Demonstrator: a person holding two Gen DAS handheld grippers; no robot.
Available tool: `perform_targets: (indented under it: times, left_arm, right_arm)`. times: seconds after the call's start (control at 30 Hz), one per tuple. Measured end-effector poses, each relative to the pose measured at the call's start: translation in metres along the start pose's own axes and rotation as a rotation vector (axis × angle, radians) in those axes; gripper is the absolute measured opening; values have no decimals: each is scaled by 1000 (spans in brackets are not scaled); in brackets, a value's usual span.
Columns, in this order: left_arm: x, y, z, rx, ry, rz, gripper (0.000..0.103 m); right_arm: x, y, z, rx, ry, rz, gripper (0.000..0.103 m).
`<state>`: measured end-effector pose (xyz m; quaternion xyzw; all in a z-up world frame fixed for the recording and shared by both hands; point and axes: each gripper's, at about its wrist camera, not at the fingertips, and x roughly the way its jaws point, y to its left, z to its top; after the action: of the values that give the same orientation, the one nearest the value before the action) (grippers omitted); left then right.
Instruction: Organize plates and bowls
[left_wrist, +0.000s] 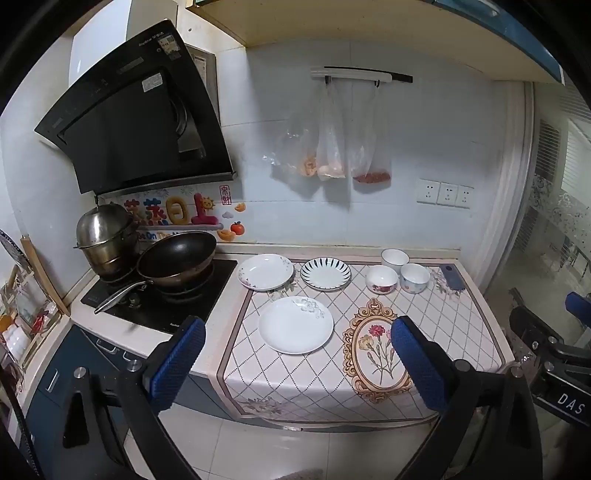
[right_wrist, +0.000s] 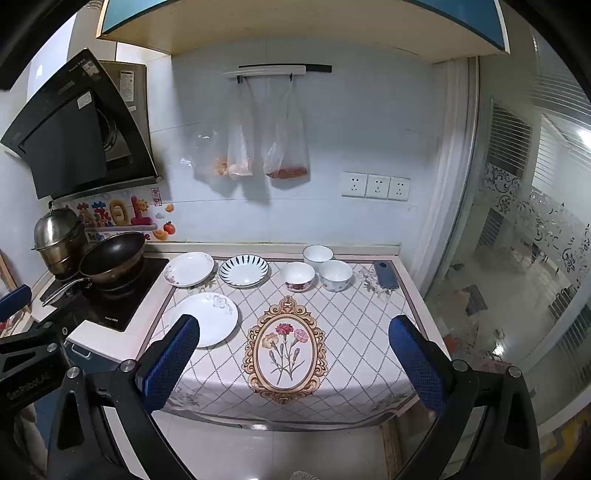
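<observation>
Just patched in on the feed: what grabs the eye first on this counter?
Three plates on the patterned mat: a white one nearest, a floral one and a blue-striped one behind it. Three small bowls cluster at the back right beside a phone. Left, a dark wok sits on the stove; both claws hang open, empty.

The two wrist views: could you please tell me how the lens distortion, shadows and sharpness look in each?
Left wrist view: strong fisheye bend with black corners; the bags cast soft shadows on the wall; the plates are sharp, while the open left gripper looks bulged. Right wrist view: the same bend, curving the cabinet; the glass door is hazy with glare; the right gripper is open.
</observation>
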<state>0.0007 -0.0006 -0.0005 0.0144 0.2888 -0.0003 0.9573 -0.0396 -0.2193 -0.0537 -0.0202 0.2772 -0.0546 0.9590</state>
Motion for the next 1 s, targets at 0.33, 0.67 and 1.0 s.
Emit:
perform_targets:
  times: [0.33,0.67,1.0]
  left_arm:
    - [-2,0,-1,1,4,-1,103]
    - [0,5,0,-3,-3,6,103]
    - [-1,6,-1,-3,-3,6,103]
  right_arm:
    - [9,1,-3,3,14,3,103]
    - [10,3,-5,0,11,7,103]
    - [10,2,-3,-2,19,26,103]
